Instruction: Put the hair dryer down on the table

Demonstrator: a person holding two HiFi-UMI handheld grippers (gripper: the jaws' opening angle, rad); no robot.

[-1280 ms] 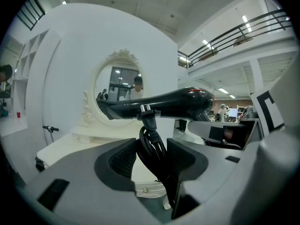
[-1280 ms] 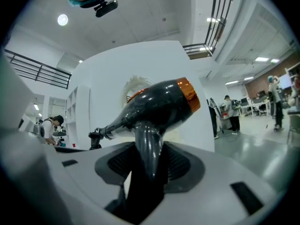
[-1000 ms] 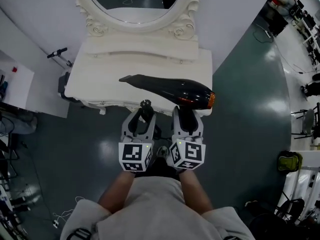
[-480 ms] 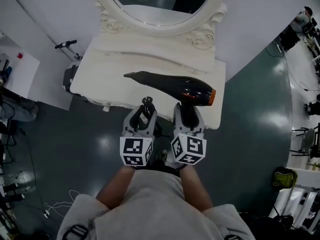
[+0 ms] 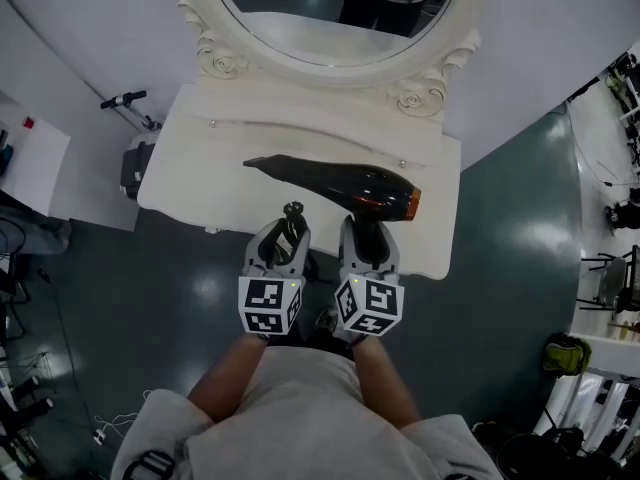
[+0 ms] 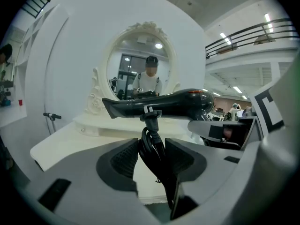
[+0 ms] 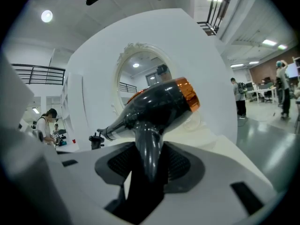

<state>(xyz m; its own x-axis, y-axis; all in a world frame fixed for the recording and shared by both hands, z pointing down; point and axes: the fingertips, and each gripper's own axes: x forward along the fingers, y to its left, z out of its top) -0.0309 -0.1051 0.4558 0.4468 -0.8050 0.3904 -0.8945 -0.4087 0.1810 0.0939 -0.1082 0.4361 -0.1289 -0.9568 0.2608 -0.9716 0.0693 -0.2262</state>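
My right gripper [image 5: 366, 234] clamped the hair dryer [image 5: 340, 179] by its glossy, probably slippery handle [image 7: 149, 154]; my left gripper [image 5: 285, 232] pinched its limp bundled cord [image 6: 153, 150].

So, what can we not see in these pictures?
Head view: the right gripper covers the hair dryer handle.
Head view: from above, whether the hair dryer touches the table is unclear.
Left gripper view: the left gripper hides the cord lower down.
Head view: the top edge cuts the mirror.

Hair dryer [image 5: 340, 180] handle half-hidden between jaws
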